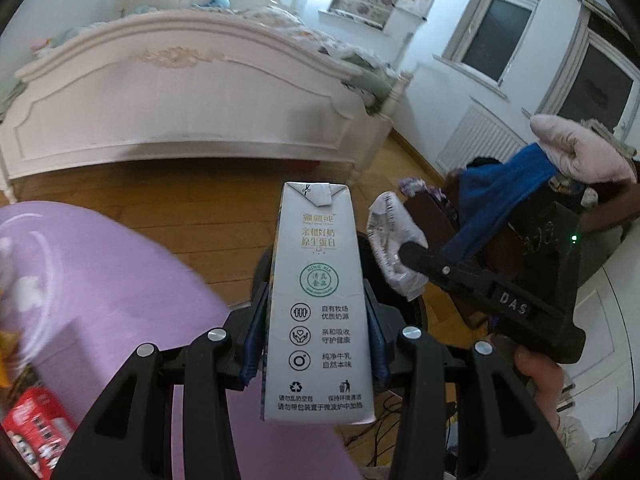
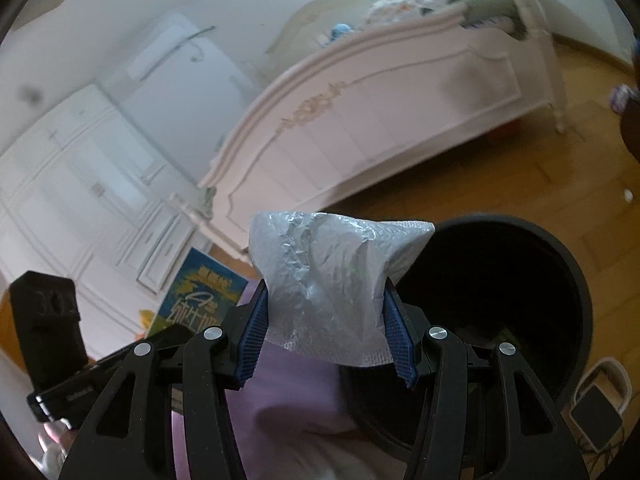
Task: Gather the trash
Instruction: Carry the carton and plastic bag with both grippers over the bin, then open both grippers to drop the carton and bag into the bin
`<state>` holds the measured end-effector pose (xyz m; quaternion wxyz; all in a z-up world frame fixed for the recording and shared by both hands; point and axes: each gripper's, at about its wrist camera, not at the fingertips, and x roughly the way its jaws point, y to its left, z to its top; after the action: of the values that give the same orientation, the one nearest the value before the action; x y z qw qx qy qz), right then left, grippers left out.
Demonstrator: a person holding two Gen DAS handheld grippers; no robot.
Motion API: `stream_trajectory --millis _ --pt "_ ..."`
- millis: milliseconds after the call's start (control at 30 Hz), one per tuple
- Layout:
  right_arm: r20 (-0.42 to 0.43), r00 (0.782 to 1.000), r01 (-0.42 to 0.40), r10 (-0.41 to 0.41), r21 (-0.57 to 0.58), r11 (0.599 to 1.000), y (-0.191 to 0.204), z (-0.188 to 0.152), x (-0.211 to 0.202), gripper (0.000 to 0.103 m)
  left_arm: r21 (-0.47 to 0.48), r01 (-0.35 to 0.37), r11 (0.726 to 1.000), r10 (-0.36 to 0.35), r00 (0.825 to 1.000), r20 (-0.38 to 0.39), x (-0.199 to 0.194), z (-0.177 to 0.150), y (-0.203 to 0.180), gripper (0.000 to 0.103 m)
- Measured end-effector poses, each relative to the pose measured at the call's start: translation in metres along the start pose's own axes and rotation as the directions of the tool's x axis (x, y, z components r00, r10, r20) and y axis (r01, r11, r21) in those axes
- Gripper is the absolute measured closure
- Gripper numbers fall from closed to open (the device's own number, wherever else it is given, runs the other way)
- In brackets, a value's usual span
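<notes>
Already both grippers are loaded. Nearest the left camera, the left gripper (image 1: 316, 320) has its blue pads pressed against the two sides of a tall grey milk carton (image 1: 318, 300), held upright above the purple mat (image 1: 100, 280). In the right view, the right gripper (image 2: 326, 320) is clamped on a crumpled silvery wrapper (image 2: 328, 276), its jaws closed only as far as the wad allows. Just beyond and to the right of that wrapper gapes the black bin (image 2: 572, 292), its mouth open and dark. Farther off stand the white bed frame (image 2: 380, 120) and wooden floor (image 2: 540, 176). The step in hand looks like carrying trash to the bin; next, the right gripper likely needs to shift over the opening and release, then the carton follows. A red packet (image 1: 36, 424) lies at the mat's near edge, seemingly still to be collected.
</notes>
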<state>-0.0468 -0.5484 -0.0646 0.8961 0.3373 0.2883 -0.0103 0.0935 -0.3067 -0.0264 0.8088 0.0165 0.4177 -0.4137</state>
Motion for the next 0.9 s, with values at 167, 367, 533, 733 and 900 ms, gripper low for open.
stream_trajectory --millis 167,367,533,733,900 --pt "-0.022 0.999 0.029 -0.027 0.063 0.998 -0.033 -0.011 0.006 0.049 0.031 0.009 0.999 -0.007 0.999 -0.054 0.030 -0.002 -0.015 0.060" --pt "-0.047 0.998 0.055 -0.050 0.115 0.992 -0.065 -0.020 0.007 0.048 0.056 0.010 0.998 -0.004 0.995 -0.096 0.056 -0.002 -0.026 0.060" --pt "-0.067 0.996 0.073 -0.064 0.143 0.987 -0.081 -0.022 0.011 0.044 0.076 0.006 0.997 0.004 0.993 -0.122 0.072 0.001 -0.034 0.059" --pt "-0.067 0.995 0.086 -0.077 0.159 0.984 -0.086 -0.025 0.006 0.031 0.088 -0.032 0.996 0.040 0.995 -0.091 0.072 0.001 -0.039 0.014" --pt "-0.056 0.995 0.087 -0.080 0.152 0.984 -0.082 -0.023 0.002 0.024 0.088 -0.075 0.993 0.078 0.996 -0.032 0.056 0.004 -0.040 0.006"
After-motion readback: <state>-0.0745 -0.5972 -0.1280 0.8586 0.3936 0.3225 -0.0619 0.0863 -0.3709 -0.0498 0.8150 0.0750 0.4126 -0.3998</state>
